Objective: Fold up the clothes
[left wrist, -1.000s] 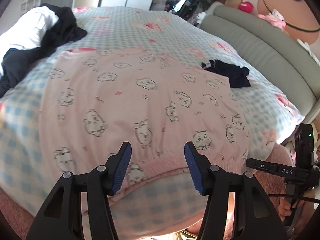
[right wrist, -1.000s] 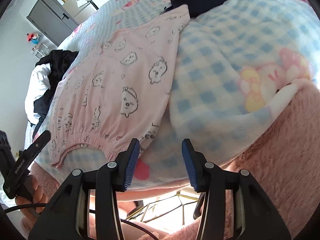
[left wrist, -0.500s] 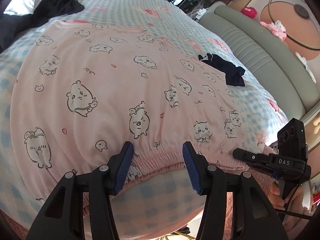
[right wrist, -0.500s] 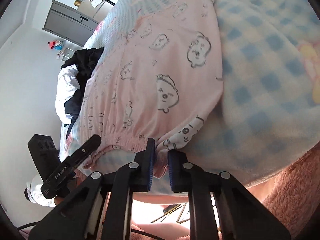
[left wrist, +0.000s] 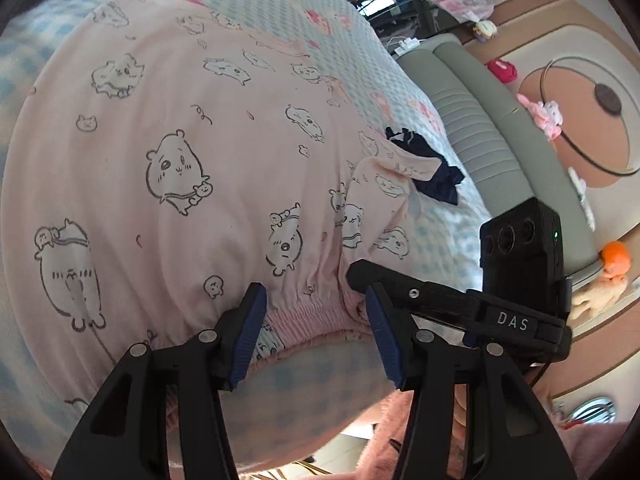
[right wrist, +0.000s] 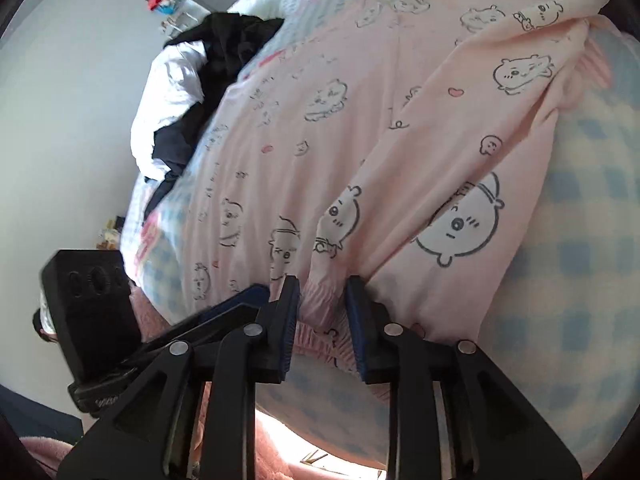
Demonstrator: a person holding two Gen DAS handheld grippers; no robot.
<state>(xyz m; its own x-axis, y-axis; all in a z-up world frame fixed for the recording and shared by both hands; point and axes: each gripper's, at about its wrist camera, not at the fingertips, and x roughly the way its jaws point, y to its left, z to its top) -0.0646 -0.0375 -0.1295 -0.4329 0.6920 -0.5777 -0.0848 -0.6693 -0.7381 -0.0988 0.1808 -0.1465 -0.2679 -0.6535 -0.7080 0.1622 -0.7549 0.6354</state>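
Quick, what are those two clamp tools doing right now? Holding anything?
Left tool: open, jaws on either side of the pink pyjama's waistband, not gripping it.
Right tool: jaws opening, a fold of the pink pyjama between them.

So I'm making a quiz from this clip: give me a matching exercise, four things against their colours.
Things:
1. pajamas
2. bedspread
3. headboard
4. small garment

Colours:
a. grey
b. dark navy
c. pink with cartoon animals
d. blue and white check

Pairs: 1-c, 2-d, 3-a, 4-b
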